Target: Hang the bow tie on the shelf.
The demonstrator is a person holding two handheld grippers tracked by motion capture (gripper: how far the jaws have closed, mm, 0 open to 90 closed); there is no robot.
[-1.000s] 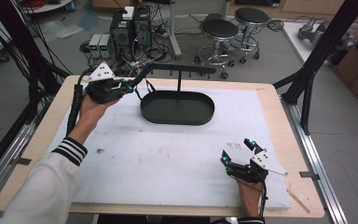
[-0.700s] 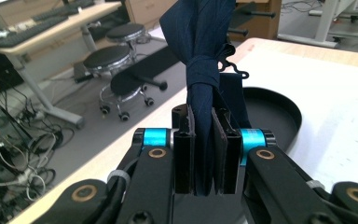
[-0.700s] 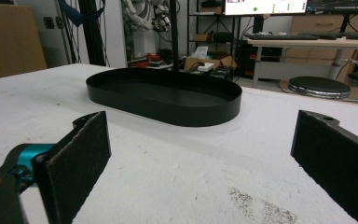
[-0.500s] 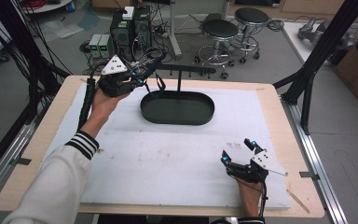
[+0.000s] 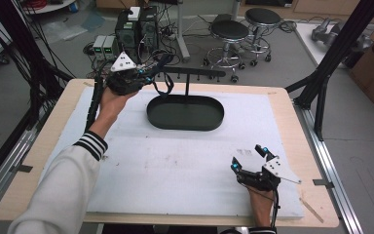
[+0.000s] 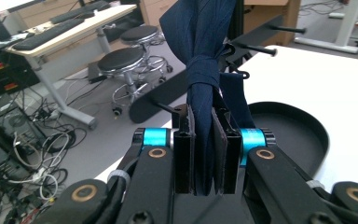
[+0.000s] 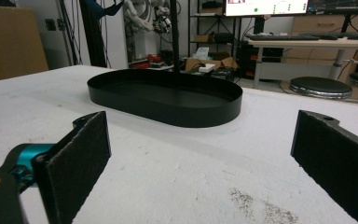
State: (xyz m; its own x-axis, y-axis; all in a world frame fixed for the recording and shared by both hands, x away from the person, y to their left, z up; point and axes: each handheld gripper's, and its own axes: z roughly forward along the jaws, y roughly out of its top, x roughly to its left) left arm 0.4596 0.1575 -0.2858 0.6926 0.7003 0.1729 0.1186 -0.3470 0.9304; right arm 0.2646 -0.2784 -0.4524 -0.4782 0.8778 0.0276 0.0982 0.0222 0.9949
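A black oval tray stands at the back middle of the white mat, with a thin post and a pegged crossbar rising from it. My left gripper is held above the tray's left end, beside the crossbar's left tip. It is shut on a navy blue strip of cloth, which hangs in a loop under the jaws. The left gripper view has the cloth pinched between both pads, with the bar's pegs just behind. My right gripper rests open on the mat at the front right, nothing between its pads.
The tray's wall lies ahead of the right gripper across bare mat. Two round stools and computer boxes stand on the floor beyond the table's far edge. A black frame post slants at the right.
My left hand has carried the cloth to the right and a little upward, from the table's left edge toward the crossbar. The right gripper has stayed put.
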